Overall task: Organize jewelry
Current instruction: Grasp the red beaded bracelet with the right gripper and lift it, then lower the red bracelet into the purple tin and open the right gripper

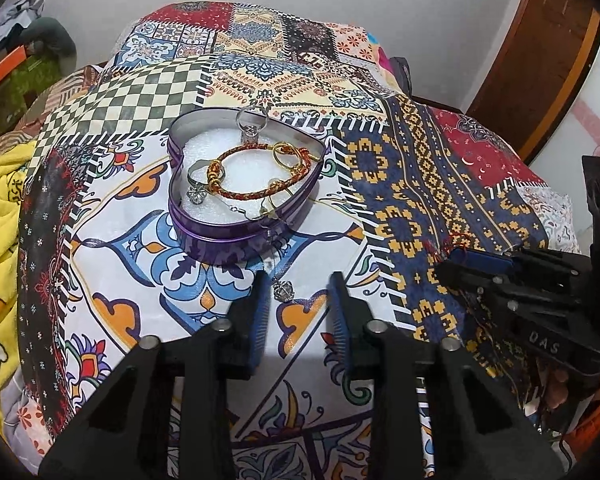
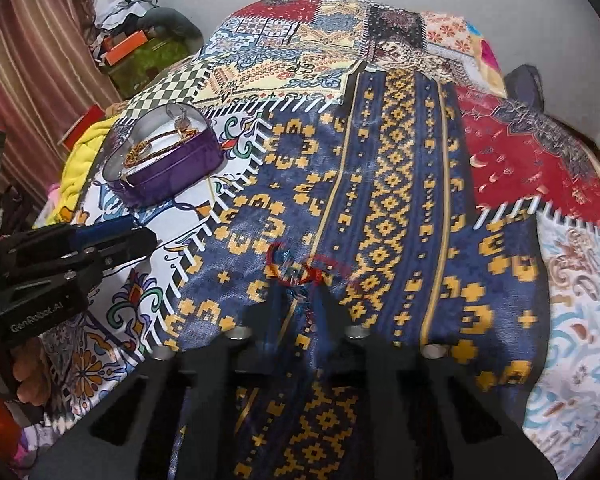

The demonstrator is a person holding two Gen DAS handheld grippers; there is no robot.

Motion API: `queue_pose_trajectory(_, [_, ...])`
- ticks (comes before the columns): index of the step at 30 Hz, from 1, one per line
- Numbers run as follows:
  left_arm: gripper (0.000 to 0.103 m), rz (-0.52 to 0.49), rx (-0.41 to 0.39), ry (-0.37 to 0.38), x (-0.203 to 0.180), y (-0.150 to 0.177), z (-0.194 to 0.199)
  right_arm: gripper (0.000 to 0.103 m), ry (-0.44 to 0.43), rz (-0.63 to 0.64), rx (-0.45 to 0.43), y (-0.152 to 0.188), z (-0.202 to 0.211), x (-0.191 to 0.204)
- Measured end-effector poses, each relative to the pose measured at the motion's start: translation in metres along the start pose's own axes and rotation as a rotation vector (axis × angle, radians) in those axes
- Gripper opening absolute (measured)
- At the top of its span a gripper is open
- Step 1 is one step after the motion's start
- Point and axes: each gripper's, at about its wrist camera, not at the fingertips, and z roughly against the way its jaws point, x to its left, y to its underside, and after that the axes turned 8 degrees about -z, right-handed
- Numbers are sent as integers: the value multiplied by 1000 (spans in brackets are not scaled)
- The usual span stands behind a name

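Even indoor light; fisheye bending, dark corners; right wrist view motion-blurred.

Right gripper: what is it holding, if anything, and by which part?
The right gripper pinches a red string bracelet by its near edge; blur hides the exact contact.

Tin (image 1: 236,236): purple, white lining. Bracelet (image 1: 260,188): red-gold braid. Rings (image 1: 284,152): gold; others silver. Cord (image 2: 296,268): red. Quilt (image 1: 400,184): patchwork of navy-yellow geometric, green-cream check, red, blue-orange floral on white. Blanket (image 1: 0,216): yellow. Gripper pads (image 1: 262,312): blue.
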Motion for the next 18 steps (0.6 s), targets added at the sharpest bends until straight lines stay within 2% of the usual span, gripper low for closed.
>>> queue_pose_trajectory(6, [8, 12, -1, -6, 1, 2, -1, 7, -4, -12, -3, 0, 2, -3])
queue_pose_trajectory(14, [8, 25, -6, 6, 8, 2, 8, 7, -26, -46, -37, -8, 18, -5])
queue_pose_trajectory(18, [8, 22, -39, -9, 11, -1, 23, 7, -25, -41, -73, -13, 30, -3])
